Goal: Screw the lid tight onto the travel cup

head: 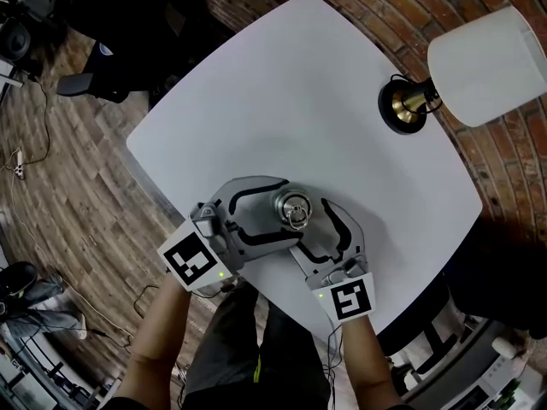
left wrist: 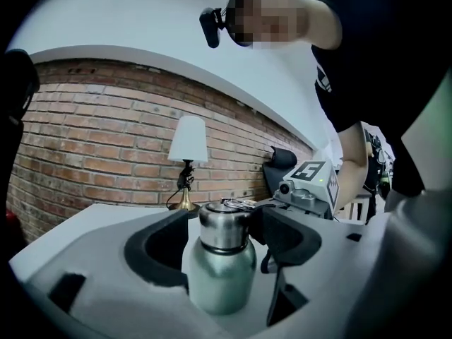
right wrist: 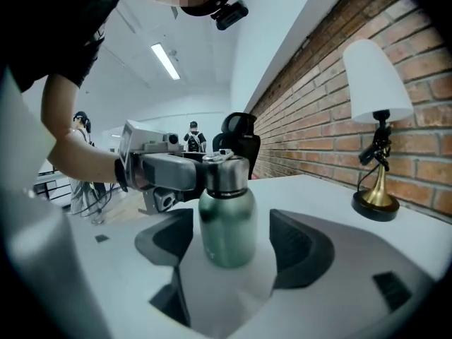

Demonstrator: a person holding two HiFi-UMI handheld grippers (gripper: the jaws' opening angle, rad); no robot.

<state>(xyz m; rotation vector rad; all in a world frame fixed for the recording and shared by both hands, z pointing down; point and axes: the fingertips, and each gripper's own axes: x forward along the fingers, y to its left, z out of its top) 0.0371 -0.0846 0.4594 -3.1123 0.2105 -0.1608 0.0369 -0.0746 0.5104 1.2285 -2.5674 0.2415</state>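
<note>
Even, diffuse light is covering the white table (head: pixel 282 92), which is reading bright without burning out. A ceiling strip (right wrist: pixel 164 61) is glowing in the right gripper view; whether the lamp (head: pixel 483 67) is lit cannot be told. The floor (head: pixel 77 186) and the wall (head: pixel 359 7) are rendering darker than the tabletop. Soft highlights are running down the cup (right wrist: pixel 226 224) and its steel lid (right wrist: pixel 224 175). Shadows on the table are falling faint and soft-edged. Both gripper views are bowing straight lines strongly and darkening to black at the corners, and their nearest foreground is rendering soft. The head view is resolving sharply throughout.
</note>
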